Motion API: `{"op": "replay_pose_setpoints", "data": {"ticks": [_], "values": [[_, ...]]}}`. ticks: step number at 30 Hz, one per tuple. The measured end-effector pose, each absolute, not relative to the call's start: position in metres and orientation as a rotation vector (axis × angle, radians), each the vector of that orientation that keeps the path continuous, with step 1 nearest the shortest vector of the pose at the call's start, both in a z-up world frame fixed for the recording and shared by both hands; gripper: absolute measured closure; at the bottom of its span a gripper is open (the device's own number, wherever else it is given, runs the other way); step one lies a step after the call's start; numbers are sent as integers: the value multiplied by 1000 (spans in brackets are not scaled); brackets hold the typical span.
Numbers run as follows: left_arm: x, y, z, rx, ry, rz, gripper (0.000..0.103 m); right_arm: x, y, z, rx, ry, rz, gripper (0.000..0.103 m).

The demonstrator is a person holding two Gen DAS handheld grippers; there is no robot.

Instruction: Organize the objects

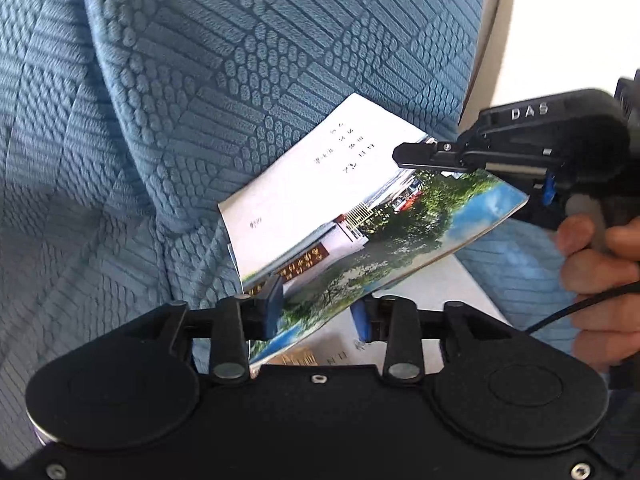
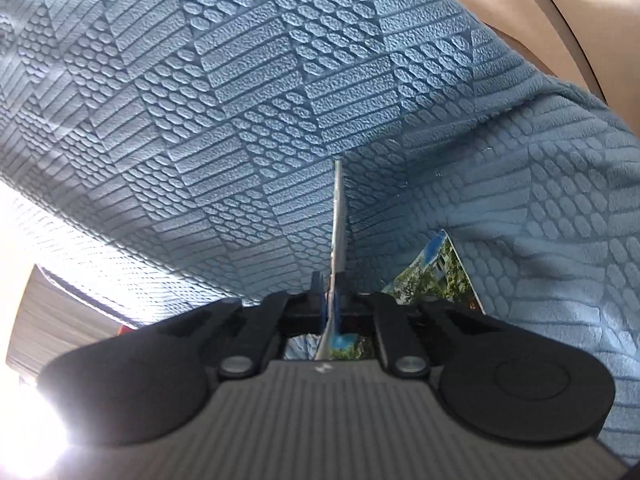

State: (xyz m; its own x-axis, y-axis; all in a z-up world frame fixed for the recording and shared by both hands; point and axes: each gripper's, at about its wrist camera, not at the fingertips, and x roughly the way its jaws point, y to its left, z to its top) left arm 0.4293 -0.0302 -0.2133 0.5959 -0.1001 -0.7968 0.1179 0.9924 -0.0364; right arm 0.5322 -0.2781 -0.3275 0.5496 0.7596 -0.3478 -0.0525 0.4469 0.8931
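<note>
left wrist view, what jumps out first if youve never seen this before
A glossy booklet, with a photo of trees and a building on its cover, is held up in front of blue textured sofa fabric. The right gripper is shut on its upper right edge, held by a hand at the right. The left gripper at the bottom has its jaws apart around the lower edge.

The booklet (image 1: 340,216) has its near corner hidden behind the left gripper (image 1: 320,312); its printed text is too small to read. A second printed sheet (image 1: 400,344) lies under it, mostly covered. In the right wrist view the booklet (image 2: 338,220) appears edge-on only, its cover unseen, and the lower left corner is washed out by glare. The hand (image 1: 600,272) is cut off at the right edge
</note>
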Motion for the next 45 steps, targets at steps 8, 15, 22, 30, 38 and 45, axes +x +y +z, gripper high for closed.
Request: {"op": "replay_pose_setpoints", "data": {"ticks": [8, 15, 22, 30, 38, 45], "values": [[408, 1, -207, -198, 994, -173, 61, 521, -284, -312, 981, 805, 573, 98], [391, 42, -210, -536, 1022, -253, 59, 506, -281, -292, 961, 763, 532, 98], [391, 44, -234, -998, 1078, -416, 57, 495, -280, -279, 987, 728, 504, 98], [409, 41, -267, -1247, 1084, -412, 43, 490, -286, -287, 1054, 743, 481, 98], [416, 43, -293, -1418, 1050, -351, 42, 481, -304, -295, 1162, 742, 456, 98], [419, 44, -299, -1413, 1038, -346, 48, 471, -319, -289, 1179, 734, 448, 98]]}}
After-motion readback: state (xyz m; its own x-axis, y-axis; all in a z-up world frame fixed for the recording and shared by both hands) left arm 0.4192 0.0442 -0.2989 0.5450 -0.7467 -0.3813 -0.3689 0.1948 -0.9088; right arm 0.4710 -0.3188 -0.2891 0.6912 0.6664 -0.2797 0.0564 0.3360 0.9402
